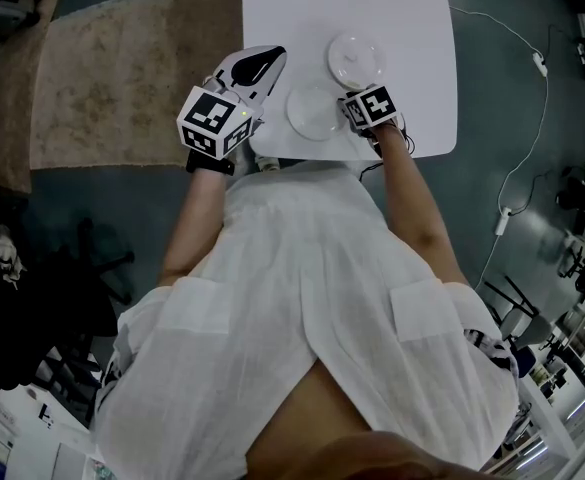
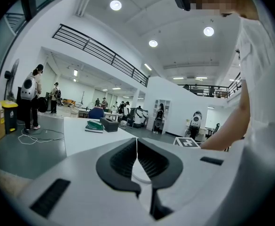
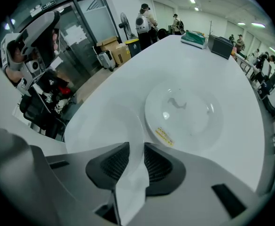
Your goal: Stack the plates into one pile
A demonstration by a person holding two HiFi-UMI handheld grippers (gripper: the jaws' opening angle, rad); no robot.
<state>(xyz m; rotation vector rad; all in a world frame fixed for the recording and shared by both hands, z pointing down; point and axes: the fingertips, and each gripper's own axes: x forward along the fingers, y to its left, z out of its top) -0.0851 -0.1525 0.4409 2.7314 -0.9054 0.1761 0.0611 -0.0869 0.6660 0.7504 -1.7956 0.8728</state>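
Note:
Two white plates lie side by side on the white table (image 1: 397, 8). The near plate (image 1: 312, 113) sits close to the front edge; the far plate (image 1: 357, 60) lies just beyond it. My right gripper (image 1: 357, 111) points steeply down at the near plate's right rim. In the right gripper view that plate (image 3: 104, 126) has its rim between the pads, which stand slightly apart around it, and the far plate (image 3: 184, 112) bears a small yellow sticker. My left gripper (image 1: 270, 63) hovers shut and empty at the table's front left edge, its jaws (image 2: 137, 147) pointing nearly level.
A green object (image 3: 193, 37) and a dark box (image 3: 220, 46) rest at the table's far end. A beige rug (image 1: 132, 68) covers the floor to the left, and a white cable (image 1: 517, 43) trails across the floor to the right. People stand far off in the hall.

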